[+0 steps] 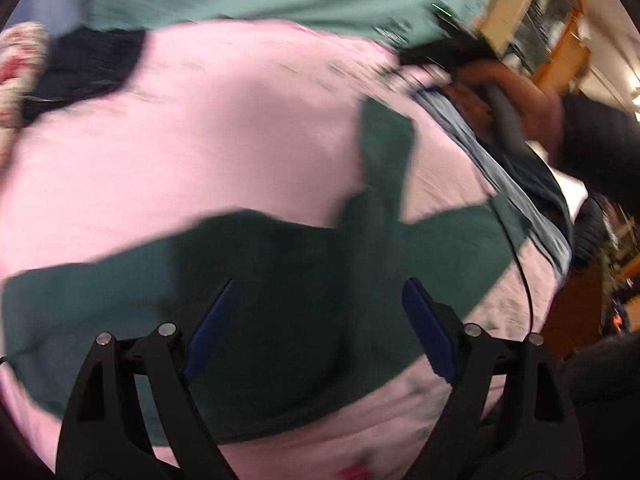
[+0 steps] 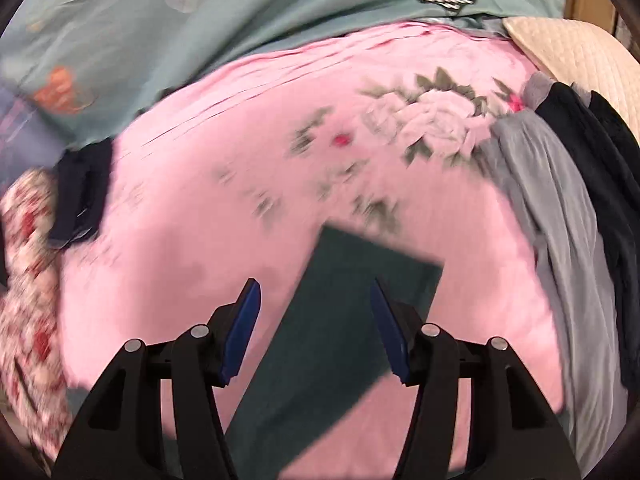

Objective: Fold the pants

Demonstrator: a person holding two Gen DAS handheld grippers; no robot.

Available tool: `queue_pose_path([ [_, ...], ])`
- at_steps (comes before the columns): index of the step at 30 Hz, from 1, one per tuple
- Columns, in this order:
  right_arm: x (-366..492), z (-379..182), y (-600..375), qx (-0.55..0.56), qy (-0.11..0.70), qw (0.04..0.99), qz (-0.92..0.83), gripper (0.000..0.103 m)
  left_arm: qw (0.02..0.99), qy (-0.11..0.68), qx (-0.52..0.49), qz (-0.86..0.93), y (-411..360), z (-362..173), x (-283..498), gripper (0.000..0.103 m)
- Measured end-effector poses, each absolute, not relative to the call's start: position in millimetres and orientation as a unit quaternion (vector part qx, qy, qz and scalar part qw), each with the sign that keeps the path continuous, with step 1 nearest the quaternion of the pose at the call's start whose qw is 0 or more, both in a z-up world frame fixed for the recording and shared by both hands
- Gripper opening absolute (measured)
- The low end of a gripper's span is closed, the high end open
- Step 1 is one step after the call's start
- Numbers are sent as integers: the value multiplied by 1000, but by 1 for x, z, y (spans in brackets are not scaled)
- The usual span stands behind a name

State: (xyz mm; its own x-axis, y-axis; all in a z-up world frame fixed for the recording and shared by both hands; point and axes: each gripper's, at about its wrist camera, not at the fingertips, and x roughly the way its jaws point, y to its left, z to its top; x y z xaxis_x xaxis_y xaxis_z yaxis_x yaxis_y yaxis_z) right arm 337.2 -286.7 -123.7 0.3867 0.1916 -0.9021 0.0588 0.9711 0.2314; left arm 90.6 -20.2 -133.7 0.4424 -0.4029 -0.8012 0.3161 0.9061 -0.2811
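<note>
We see the dark green pants [image 1: 280, 280] spread flat on the pink floral sheet [image 1: 200, 140]. Our left gripper [image 1: 318, 328] hangs above them with its blue pads [image 1: 430, 328] spread wide, nothing between them. Our right gripper [image 2: 314, 330] is parted about halfway over one pant leg [image 2: 360, 300], gripping nothing; whether either touches the cloth, we cannot tell.

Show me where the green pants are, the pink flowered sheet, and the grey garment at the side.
Green pants [image 1: 280, 280]: left wrist view, middle of the spread fabric.
Pink flowered sheet [image 2: 200, 240]: right wrist view, bare plain area.
Grey garment [image 2: 540, 184]: right wrist view, its upper folds.
</note>
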Motion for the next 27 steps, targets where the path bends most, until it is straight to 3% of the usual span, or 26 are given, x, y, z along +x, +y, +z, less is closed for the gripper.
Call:
queue_pose_path([
  [7, 376, -164, -270, -14, 574, 818, 35, 52, 836, 510, -16, -199, -66, -154, 83, 85],
  [9, 380, -177, -267, -27, 587, 809, 38, 45, 837, 515, -25, -182, -62, -155, 84, 85],
  [12, 376, -180, -267, -27, 582, 812, 44, 27, 835, 524, -45, -162, -51, -159, 91, 84],
  [13, 375, -180, -269, -27, 586, 808, 51, 8, 834, 525, -50, -160, -47, -158, 93, 84],
  [16, 365, -165, -282, 3, 575, 815, 70, 6, 834, 526, -50, -160, -46, -159, 97, 84],
  [27, 251, -28, -402, 178, 453, 860, 153, 6, 827, 525, -7, -201, -74, -150, 98, 84],
])
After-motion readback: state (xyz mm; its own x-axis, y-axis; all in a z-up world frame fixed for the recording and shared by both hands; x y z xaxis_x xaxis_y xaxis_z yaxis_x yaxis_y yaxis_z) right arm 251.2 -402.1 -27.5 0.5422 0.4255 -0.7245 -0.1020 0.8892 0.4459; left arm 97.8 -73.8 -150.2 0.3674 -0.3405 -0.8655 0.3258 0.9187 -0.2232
